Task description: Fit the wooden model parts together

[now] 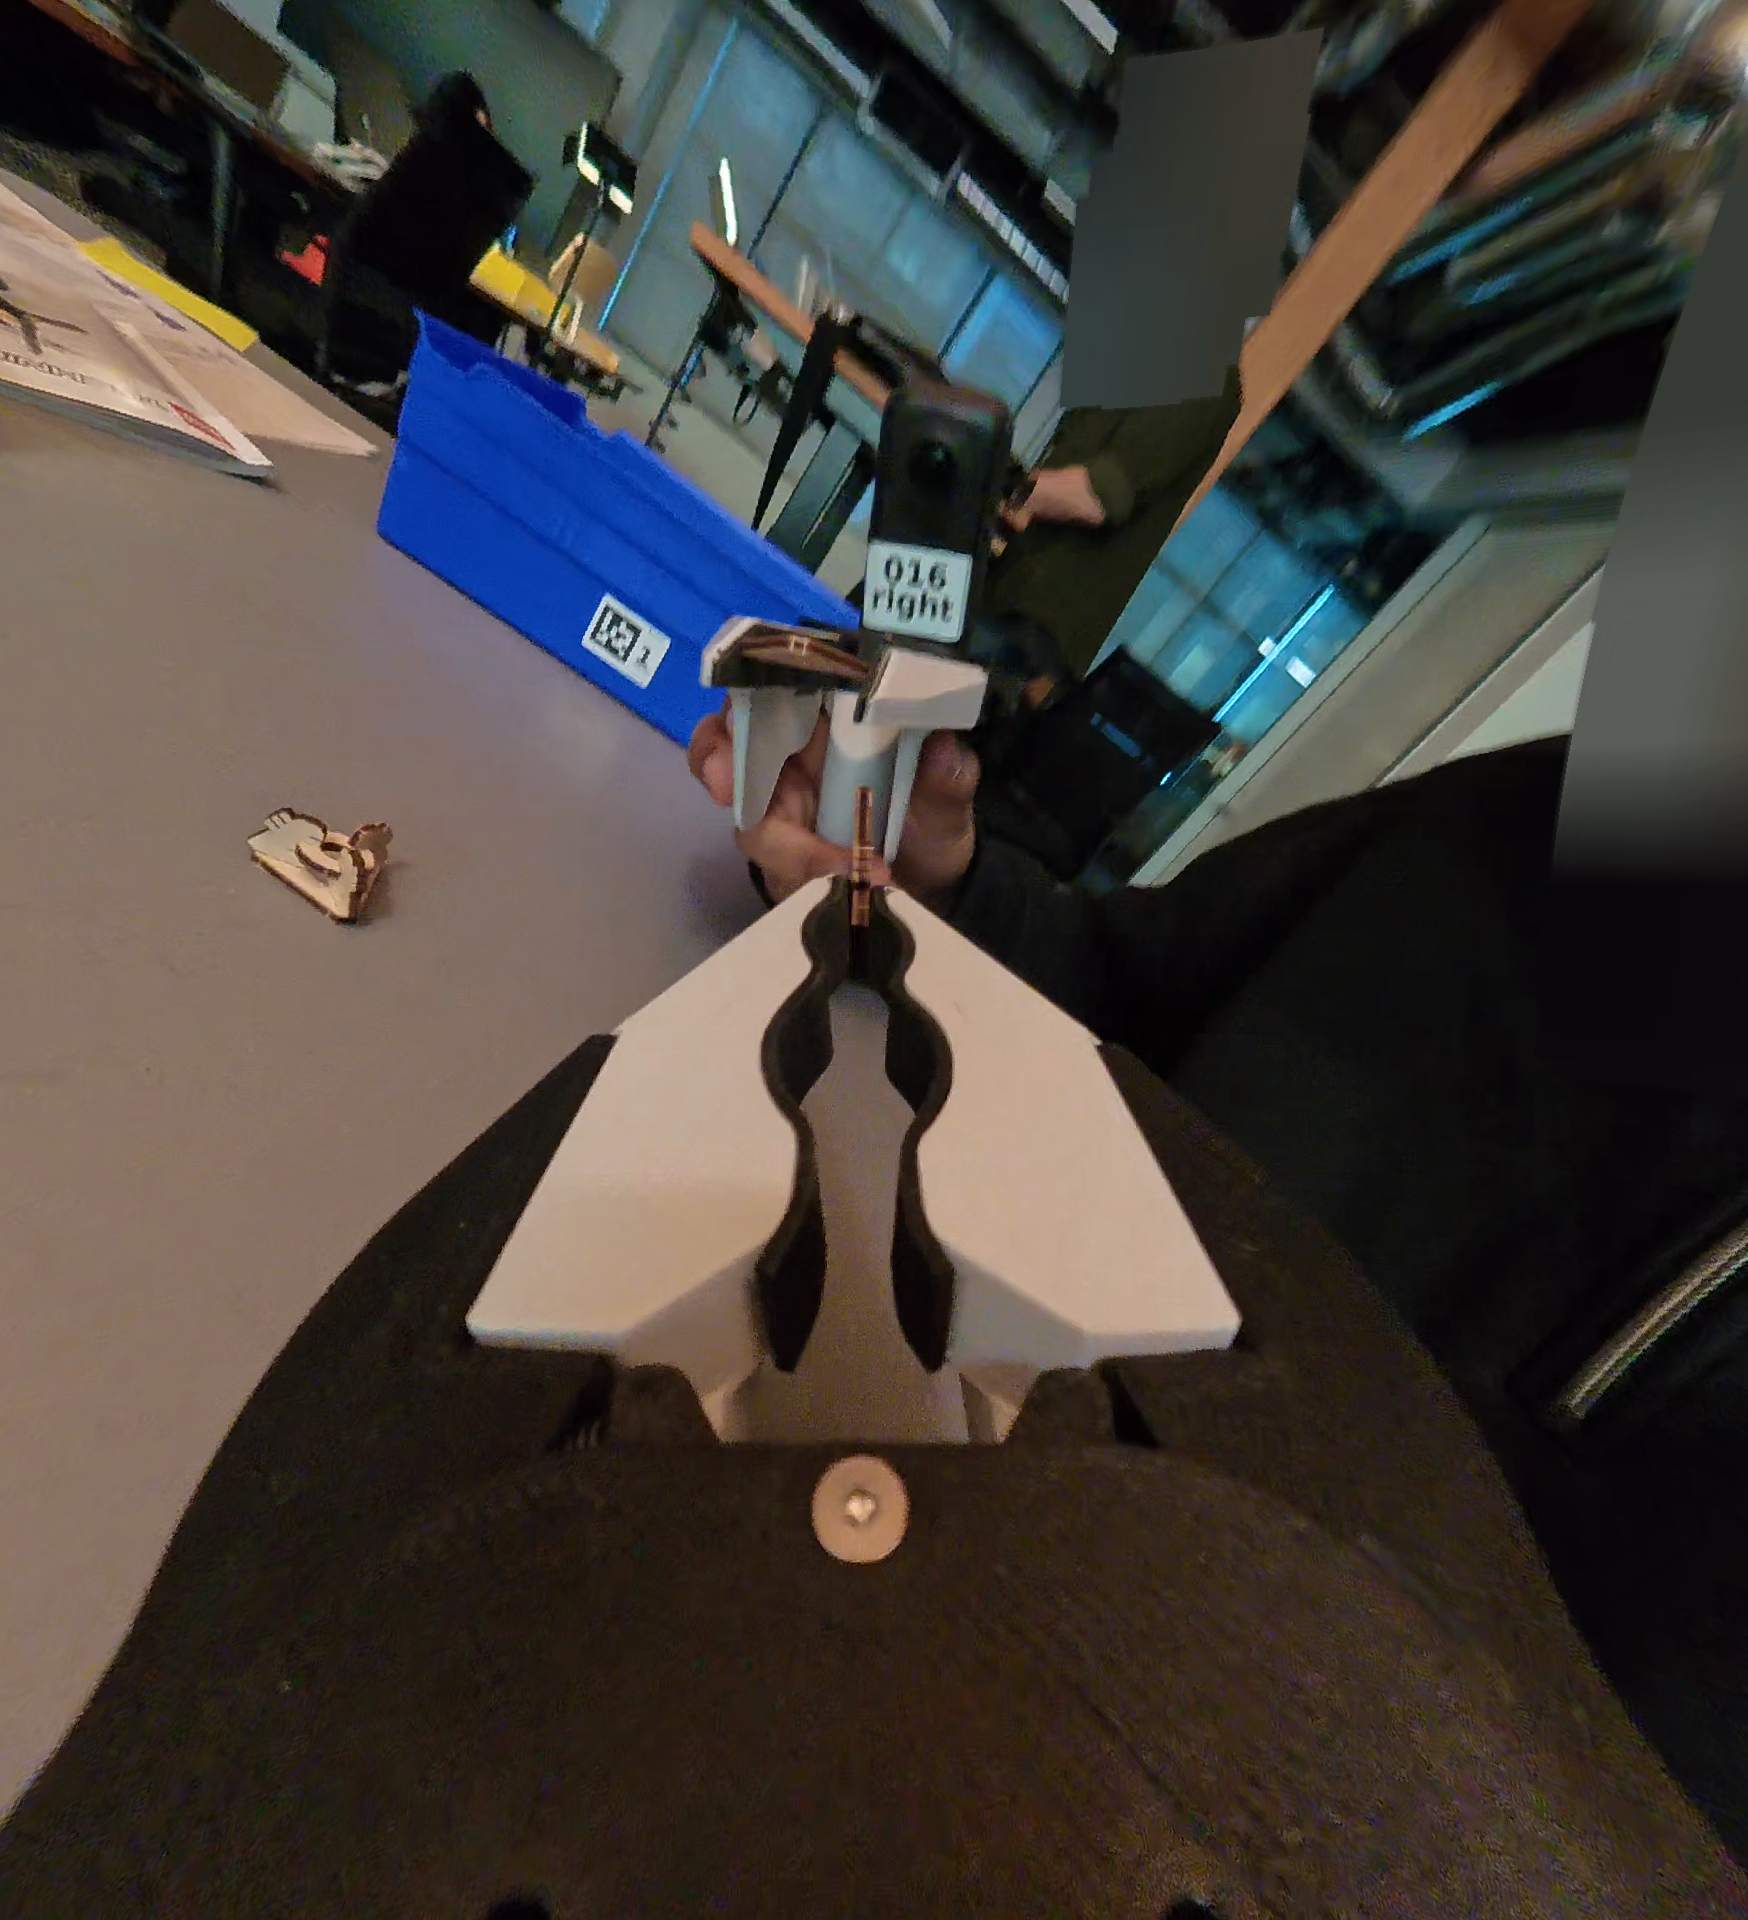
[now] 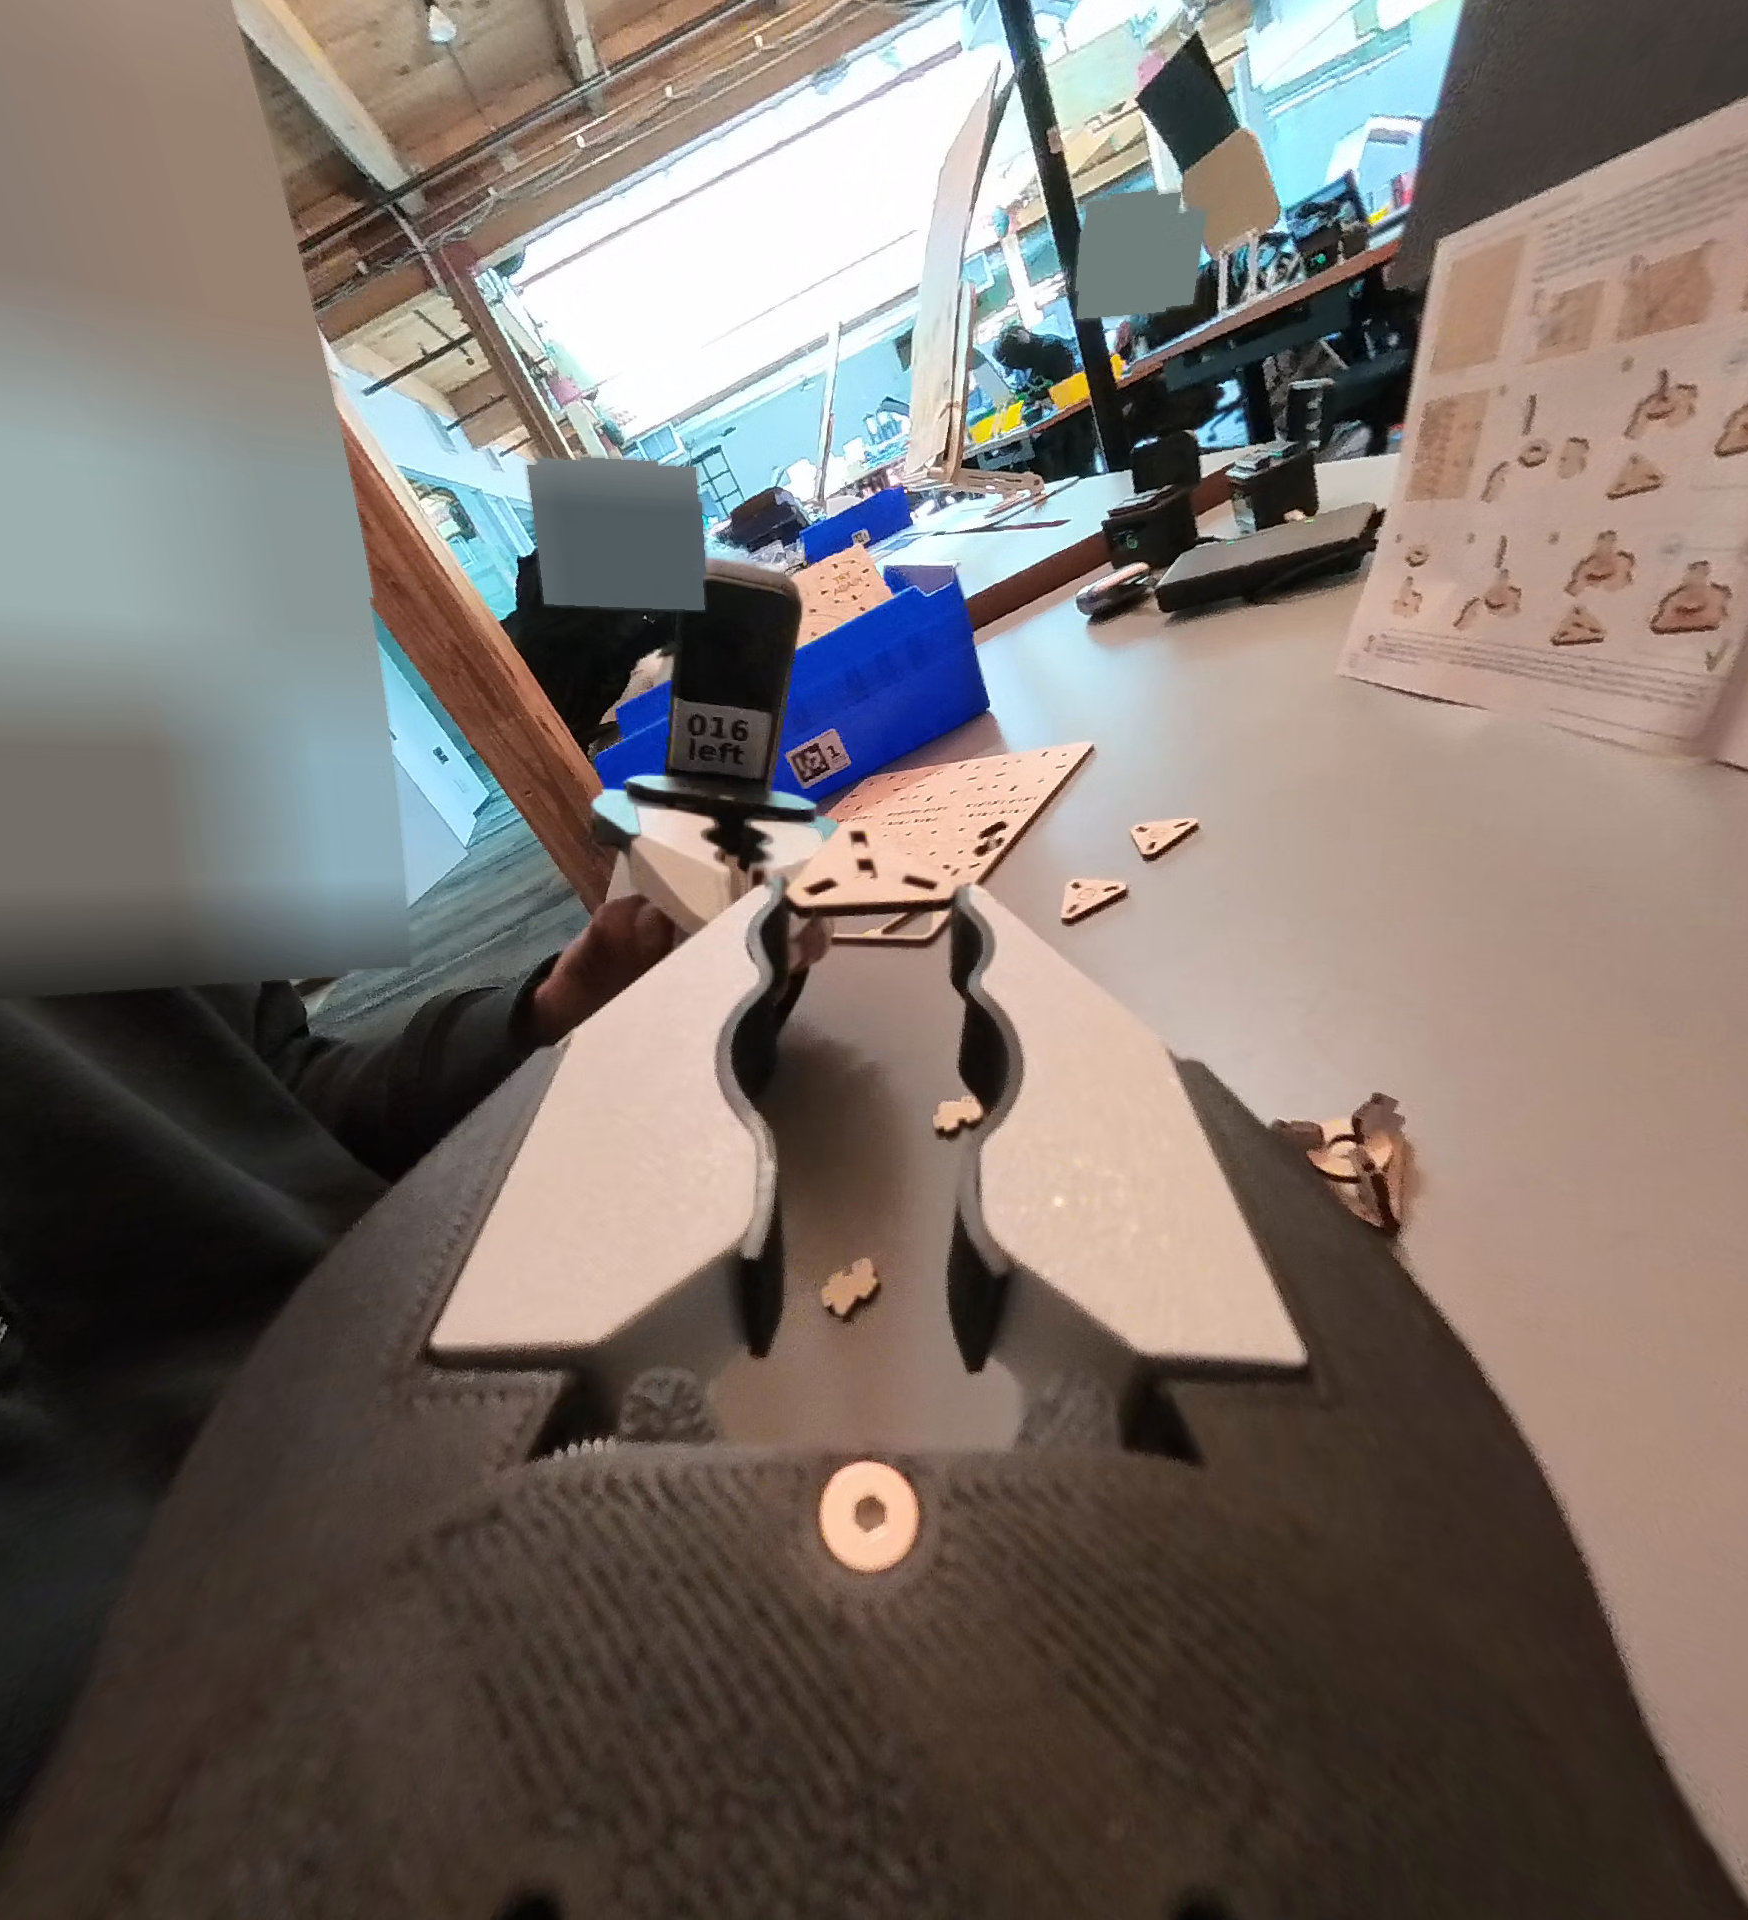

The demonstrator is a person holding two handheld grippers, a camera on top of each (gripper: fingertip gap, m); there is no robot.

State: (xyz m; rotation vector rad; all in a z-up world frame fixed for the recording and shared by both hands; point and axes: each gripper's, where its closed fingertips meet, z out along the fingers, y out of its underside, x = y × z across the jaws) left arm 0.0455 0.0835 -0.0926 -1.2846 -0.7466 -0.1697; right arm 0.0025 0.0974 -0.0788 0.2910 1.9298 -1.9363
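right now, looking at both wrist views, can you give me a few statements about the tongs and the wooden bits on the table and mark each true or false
1. The left tongs pinch a thin wooden strip edge-on. True.
2. The right tongs hold a flat slotted wooden plate. True.
3. The bin on the table is red. False: it is blue.
4. The perforated wooden sheet stands upright. False: it lies flat on the table.
5. Two small wooden triangles lie beside that sheet. True.
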